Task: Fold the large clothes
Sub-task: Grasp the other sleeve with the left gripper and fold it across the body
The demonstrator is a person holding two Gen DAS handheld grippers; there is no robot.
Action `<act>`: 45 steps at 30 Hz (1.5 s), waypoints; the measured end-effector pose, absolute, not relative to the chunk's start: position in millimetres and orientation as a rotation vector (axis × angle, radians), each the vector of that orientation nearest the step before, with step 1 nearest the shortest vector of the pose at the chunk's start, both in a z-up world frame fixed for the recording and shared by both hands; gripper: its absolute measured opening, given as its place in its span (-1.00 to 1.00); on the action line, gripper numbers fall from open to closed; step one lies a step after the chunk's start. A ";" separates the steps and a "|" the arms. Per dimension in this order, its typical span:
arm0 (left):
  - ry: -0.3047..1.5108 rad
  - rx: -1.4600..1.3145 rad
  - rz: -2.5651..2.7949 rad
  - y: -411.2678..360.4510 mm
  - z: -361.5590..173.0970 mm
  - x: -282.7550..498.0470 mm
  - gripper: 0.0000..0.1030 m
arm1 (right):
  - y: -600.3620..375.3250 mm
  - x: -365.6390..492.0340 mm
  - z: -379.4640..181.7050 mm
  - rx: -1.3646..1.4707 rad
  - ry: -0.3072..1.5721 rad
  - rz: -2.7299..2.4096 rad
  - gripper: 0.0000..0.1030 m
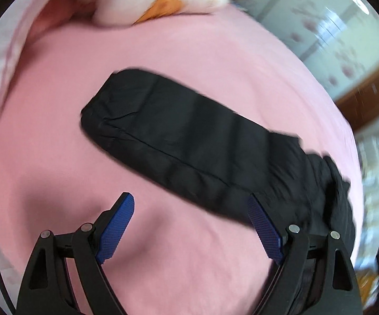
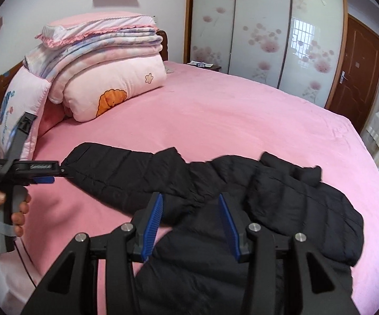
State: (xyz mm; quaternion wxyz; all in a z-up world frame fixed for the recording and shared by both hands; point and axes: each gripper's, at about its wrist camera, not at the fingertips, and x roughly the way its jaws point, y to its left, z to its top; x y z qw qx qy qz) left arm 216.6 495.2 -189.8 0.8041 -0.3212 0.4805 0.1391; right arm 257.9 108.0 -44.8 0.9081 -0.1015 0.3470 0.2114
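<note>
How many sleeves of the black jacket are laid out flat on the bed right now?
1 clearly: a sleeve stretches left toward the left gripper. The jacket body is bunched at right, so the other sleeve may be hidden.

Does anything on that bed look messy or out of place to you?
Only the black puffer jacket. It lies unfolded across the pink bed sheet, one sleeve stretched out straight and the far part bunched and rumpled. The stacked quilts at the headboard look tidy. Nothing seems spilled or damaged.

Both wrist views angled down, sharing jacket (image 1: 189, 141) (bed (image 2: 229, 110)).
</note>
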 end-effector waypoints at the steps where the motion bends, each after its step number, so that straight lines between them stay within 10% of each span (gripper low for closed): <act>1: 1.038 -0.734 0.301 506.6 -201.8 223.3 0.68 | 117.9 263.1 -49.6 -0.216 0.720 0.436 -0.14; 10: 1.102 -0.936 0.412 547.7 -273.1 262.9 0.66 | 165.1 300.0 -93.5 -0.268 0.771 0.450 -0.14; 14: 1.057 -0.820 0.399 539.8 -264.0 274.5 -0.68 | 169.5 309.4 -114.3 -0.282 0.798 0.438 -0.15; 17: 1.030 -0.742 0.394 526.2 -251.1 276.9 -0.84 | 166.2 317.0 -127.5 -0.283 0.824 0.412 -0.18; 35: 0.661 -0.370 0.245 408.4 -118.7 257.8 -0.89 | 80.2 336.9 -152.4 -0.143 0.937 0.284 -0.42; 45: 0.638 -0.152 -0.175 174.7 -52.0 267.3 -0.86 | -59.9 317.6 -120.1 -0.010 0.867 0.126 -0.42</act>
